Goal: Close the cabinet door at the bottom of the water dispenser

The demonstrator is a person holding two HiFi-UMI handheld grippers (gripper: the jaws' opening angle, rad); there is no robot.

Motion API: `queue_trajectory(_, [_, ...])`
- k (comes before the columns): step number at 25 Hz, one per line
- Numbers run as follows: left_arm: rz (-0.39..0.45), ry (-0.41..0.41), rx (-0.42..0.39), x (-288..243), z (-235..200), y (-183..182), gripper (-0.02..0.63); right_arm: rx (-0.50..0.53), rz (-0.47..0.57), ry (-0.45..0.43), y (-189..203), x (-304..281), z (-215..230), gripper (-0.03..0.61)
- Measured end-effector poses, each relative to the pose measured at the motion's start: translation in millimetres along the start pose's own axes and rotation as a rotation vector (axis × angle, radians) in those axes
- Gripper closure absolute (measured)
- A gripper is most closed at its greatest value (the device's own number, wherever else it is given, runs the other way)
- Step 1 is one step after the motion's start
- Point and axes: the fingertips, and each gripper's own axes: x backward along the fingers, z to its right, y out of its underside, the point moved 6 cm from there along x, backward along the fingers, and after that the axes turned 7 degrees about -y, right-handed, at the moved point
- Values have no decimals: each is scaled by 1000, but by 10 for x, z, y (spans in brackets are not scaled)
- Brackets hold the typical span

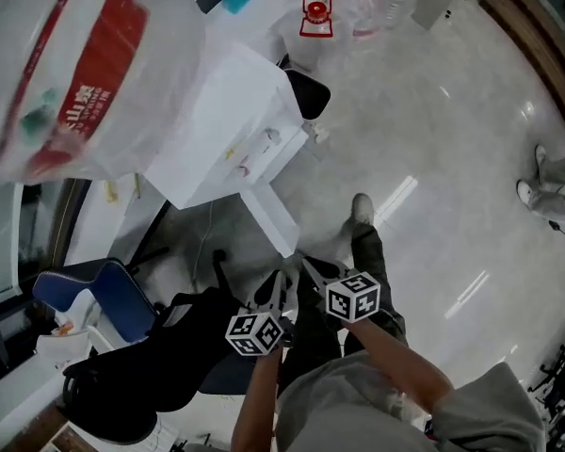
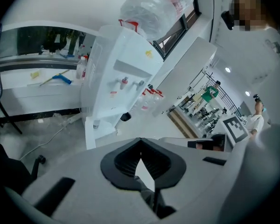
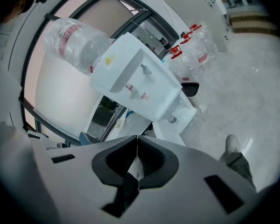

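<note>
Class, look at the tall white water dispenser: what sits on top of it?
A large clear plastic bottle with a red label stands upturned on the white water dispenser. The bottle's mouth, down in the dispenser's top, is covered and cannot be seen.

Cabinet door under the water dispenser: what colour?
The cabinet door is white, clearest in the head view.
</note>
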Motion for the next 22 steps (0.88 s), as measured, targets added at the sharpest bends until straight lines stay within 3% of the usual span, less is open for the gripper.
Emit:
queue_trajectory(15, [-116,-15,-69,-1079,-786,529,606,-197,34,97,949,-850,1074,561])
queue_trajectory(22, [-191,-5,-139,-1448,-1161,748,606,-271,0,150,1521,-1277,1355,478])
